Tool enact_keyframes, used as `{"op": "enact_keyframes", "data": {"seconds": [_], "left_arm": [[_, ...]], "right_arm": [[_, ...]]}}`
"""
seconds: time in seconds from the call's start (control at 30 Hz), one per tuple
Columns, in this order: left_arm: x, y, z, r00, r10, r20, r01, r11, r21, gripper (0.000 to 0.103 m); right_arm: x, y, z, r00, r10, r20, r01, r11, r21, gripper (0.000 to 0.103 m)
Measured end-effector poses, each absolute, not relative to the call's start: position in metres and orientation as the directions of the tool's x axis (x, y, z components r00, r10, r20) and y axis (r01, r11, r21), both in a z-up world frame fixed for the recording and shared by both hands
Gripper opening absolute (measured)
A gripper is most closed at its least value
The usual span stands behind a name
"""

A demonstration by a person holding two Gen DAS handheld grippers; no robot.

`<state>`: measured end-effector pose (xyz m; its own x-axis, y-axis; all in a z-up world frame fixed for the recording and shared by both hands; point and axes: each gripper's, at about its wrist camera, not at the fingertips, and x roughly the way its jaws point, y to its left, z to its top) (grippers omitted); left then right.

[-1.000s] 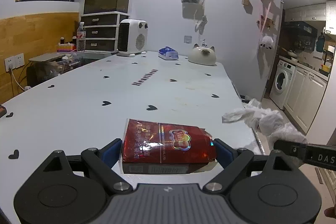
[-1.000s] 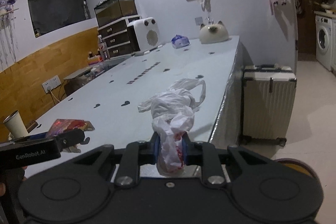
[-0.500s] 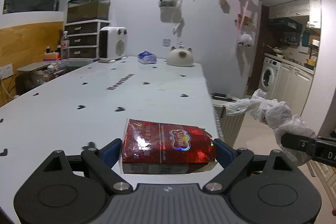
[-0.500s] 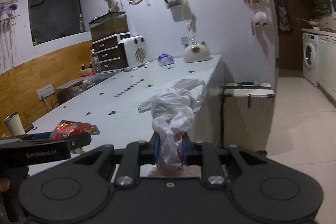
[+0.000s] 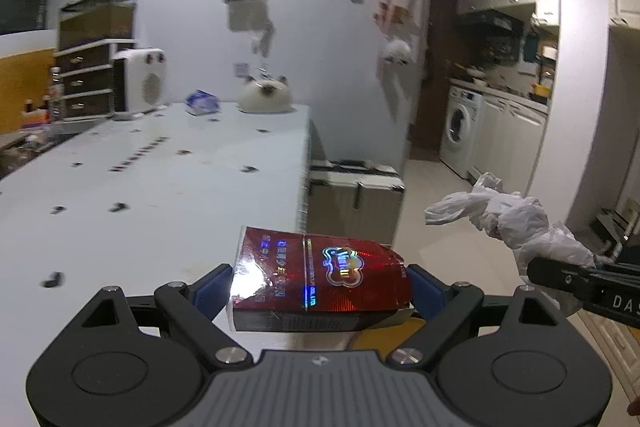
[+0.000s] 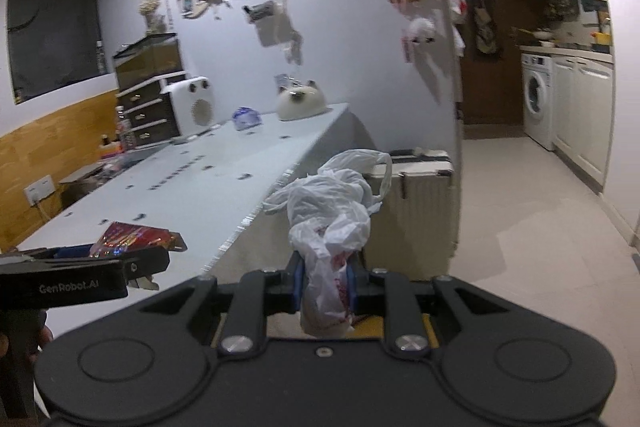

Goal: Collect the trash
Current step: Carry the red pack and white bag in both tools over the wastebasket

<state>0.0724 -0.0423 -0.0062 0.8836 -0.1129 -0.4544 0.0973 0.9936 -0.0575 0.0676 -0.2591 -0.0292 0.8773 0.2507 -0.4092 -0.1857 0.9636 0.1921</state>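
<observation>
**Both hands loaded, clear of the bench corner**

The left hand-held gripper (image 5: 320, 291) clamps a red packet (image 5: 320, 279) across its long side, jaws spread wide to span it, so the flat box sits level and cannot slide out. The right hand-held gripper (image 6: 324, 283) is pinched nearly closed on the neck of a crumpled white plastic bag (image 6: 332, 203), whose loose bulk billows above the fingers (a thin film needs a tight squeeze to stay put).

Taking the bench (image 5: 160, 179) as landmark: the packet hangs over its near corner, the bag is just beyond its edge over the floor. Both pieces of trash look collected, and what remains is probably finding a bin, which no view shows.

A pale suitcase (image 6: 416, 203) stands against the end of the bench, the nearest obstacle ahead. At the far end of the bench sit a cat-shaped ornament (image 5: 266, 99), a white heater (image 5: 140, 79) and dark drawers (image 5: 86, 75). Past the bench, a washing machine (image 6: 536, 103).
</observation>
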Motion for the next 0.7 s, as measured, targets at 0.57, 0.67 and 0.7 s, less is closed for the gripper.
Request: {"op": "enact_keyframes", "data": {"seconds": [0.57, 0.67, 0.7], "left_arm": [[0.155, -0.133, -0.084, 0.778, -0.174, -0.604, 0.182, 0.982, -0.049, 0.091], [0.171, -0.14, -0.1, 0.753, -0.189, -0.63, 0.187, 0.98, -0.07, 0.091], [0.176, -0.143, -0.107, 0.741, -0.196, -0.642, 0.191, 0.978, -0.078, 0.091]], "right_arm": [[0.108, -0.348, -0.105, 0.816, 0.131, -0.563, -0.006, 0.976, 0.218, 0.022], [0.119, -0.354, -0.119, 0.799, 0.129, -0.588, 0.009, 0.974, 0.227, 0.022], [0.123, -0.356, -0.123, 0.792, 0.132, -0.596, 0.013, 0.973, 0.232, 0.022]]}}
